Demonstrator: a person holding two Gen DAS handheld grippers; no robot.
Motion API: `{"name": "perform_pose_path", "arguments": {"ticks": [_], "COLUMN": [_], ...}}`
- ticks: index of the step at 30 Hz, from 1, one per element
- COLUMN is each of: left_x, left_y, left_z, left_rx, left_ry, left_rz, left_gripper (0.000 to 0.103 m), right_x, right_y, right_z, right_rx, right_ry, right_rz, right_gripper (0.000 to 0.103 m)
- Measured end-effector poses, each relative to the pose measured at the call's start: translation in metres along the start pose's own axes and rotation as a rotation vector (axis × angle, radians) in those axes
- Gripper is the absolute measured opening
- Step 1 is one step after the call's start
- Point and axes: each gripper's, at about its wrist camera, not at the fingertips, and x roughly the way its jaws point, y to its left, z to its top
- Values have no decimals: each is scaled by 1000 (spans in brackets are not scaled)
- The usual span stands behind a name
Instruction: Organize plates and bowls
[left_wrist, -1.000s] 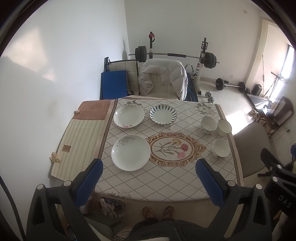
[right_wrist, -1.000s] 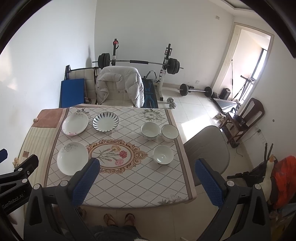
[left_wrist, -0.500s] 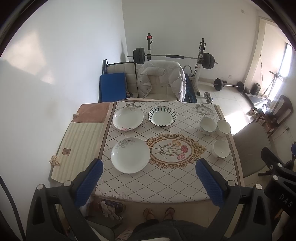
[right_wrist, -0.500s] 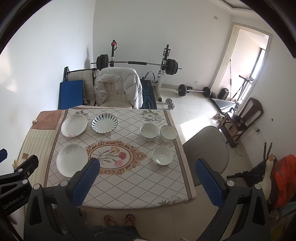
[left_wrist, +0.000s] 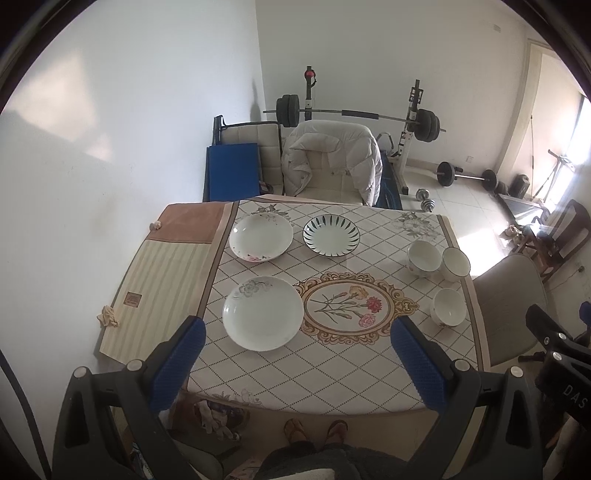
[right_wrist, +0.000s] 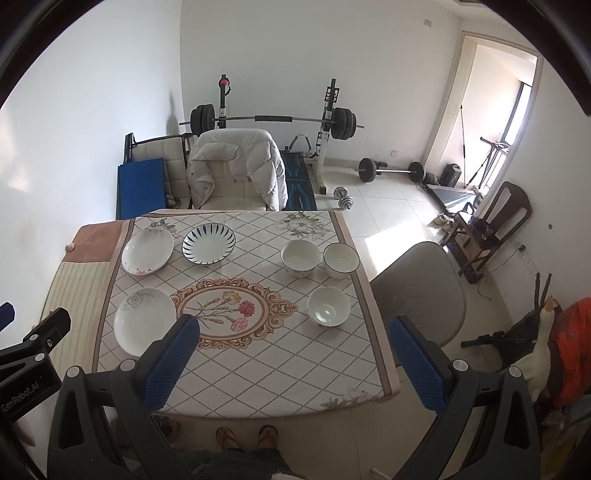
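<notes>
Three plates lie on the left half of the table (left_wrist: 317, 373): a near white plate (left_wrist: 263, 312) (right_wrist: 144, 320), a far white plate with pink marks (left_wrist: 260, 237) (right_wrist: 147, 250), and a striped plate (left_wrist: 331, 235) (right_wrist: 209, 243). Three white bowls stand on the right: two side by side at the back (left_wrist: 424, 252) (left_wrist: 456, 264) (right_wrist: 300, 257) (right_wrist: 341, 260) and one nearer (left_wrist: 449, 307) (right_wrist: 328, 306). My left gripper (left_wrist: 295, 363) and right gripper (right_wrist: 291, 363) hover high above the near table edge, both open and holding nothing.
A chair with a white jacket (left_wrist: 332, 162) stands behind the table, a grey chair (right_wrist: 417, 291) at its right side. A barbell rack (right_wrist: 273, 120) and weights are on the floor beyond. A wall runs along the left. The person's feet (right_wrist: 245, 435) show below.
Both grippers have drifted slightly back and up, so the table looks a little farther off. The plates and bowls have not moved.
</notes>
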Motion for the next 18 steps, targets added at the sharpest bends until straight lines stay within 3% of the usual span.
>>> {"name": "perform_pose_path", "arguments": {"ticks": [4,7,12,18], "left_x": [41,82,159,282], "left_y": [14,35,81,127], "left_z": [-2,-6,-13,-17], "left_rx": [-10,-25,-78,-54], "left_ry": [16,81,213,416], "left_rz": [133,209,230,144], "left_gripper": [102,102,102,98], "right_x": [51,103,198,317], "right_y": [12,29,79,152], "right_z": [-1,-7,-15,-20], "right_rx": [-71,-98,-134,-94], "right_ry": [75,165,296,427], "right_rz": [72,167,276,380], "right_gripper": [103,103,103,103]}}
